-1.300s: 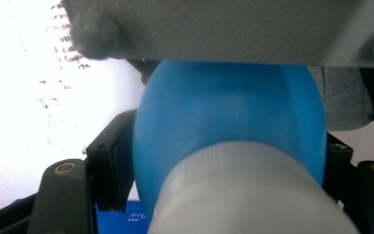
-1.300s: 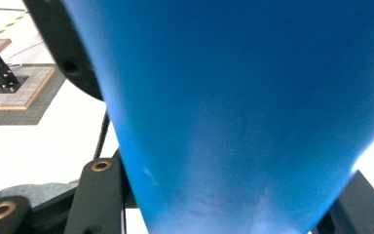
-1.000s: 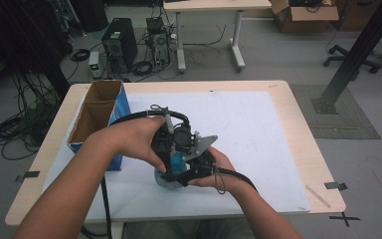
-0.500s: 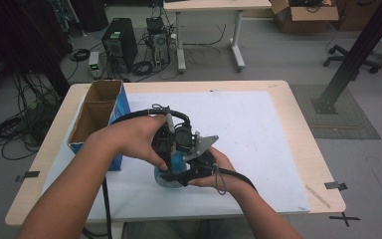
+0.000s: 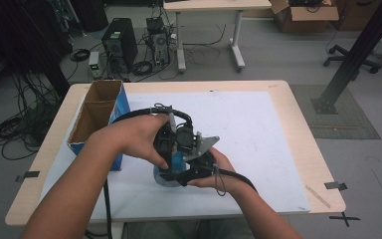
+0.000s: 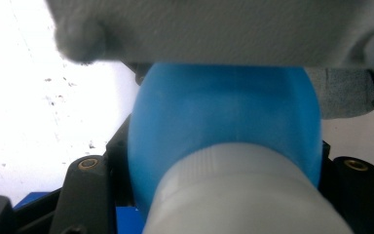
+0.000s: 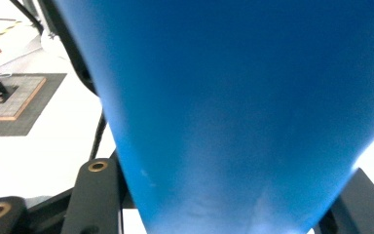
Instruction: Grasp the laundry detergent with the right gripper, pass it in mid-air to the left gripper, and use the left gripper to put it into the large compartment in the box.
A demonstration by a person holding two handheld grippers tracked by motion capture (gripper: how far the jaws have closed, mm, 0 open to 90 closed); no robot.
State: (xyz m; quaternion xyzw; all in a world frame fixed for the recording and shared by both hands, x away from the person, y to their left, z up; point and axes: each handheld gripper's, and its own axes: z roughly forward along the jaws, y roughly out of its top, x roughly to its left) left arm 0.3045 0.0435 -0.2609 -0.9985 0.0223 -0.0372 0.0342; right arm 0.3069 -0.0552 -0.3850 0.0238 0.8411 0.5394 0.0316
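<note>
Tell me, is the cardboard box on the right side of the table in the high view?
No, the cardboard box stands open at the table's left edge, beside the person's left forearm.

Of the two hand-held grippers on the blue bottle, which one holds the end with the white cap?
The left hand-held gripper: the white cap of the blue bottle sits between its jaws, while the right hand-held gripper clamps plain blue body.

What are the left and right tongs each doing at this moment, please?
Left tongs: shut on the blue bottle, at its white cap.
Right tongs: shut on the blue bottle's body.
</note>
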